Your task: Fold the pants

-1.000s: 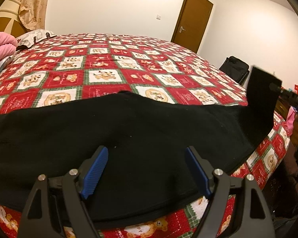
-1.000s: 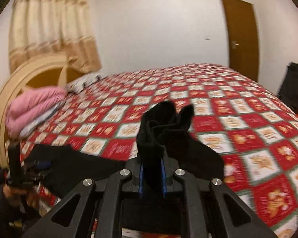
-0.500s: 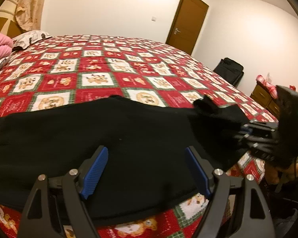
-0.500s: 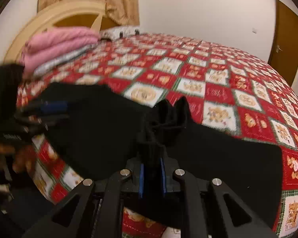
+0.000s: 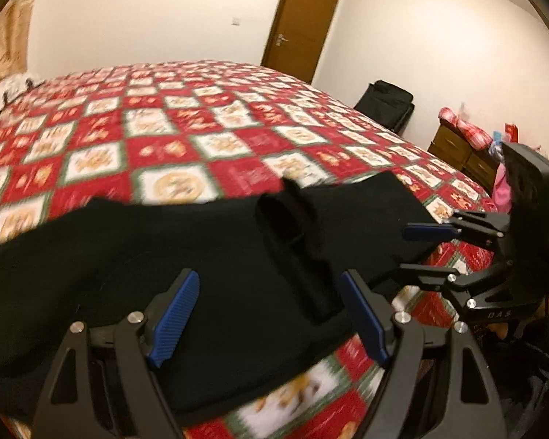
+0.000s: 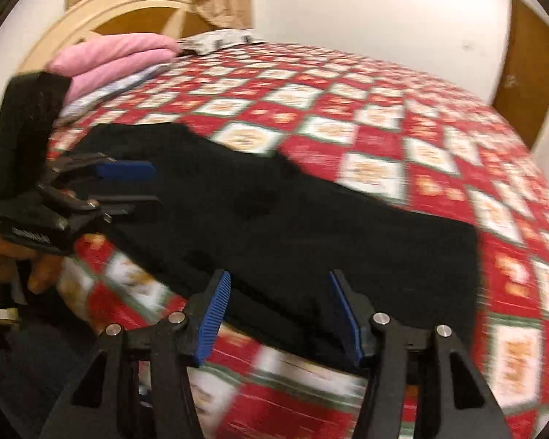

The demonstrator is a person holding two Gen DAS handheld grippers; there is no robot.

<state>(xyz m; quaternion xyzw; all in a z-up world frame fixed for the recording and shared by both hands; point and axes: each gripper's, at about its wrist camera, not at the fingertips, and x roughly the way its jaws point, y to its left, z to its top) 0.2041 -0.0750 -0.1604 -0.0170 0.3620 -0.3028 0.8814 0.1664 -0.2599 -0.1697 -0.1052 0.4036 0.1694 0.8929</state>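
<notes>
Black pants lie across the near edge of the bed, with a folded-over end bunched on top. They also show in the right wrist view. My left gripper is open and empty, just above the near part of the pants. My right gripper is open and empty over the pants' near edge. In the left wrist view the right gripper hovers at the pants' right end. In the right wrist view the left gripper hovers at the left end.
The bed has a red, white and green checked quilt. Pink folded blankets lie by the headboard. A brown door, a black suitcase and a wooden dresser stand beyond the bed.
My right gripper carried the pants' end over onto the rest, let it go and opened. It has drawn back to the bed edge. My left gripper stayed open.
</notes>
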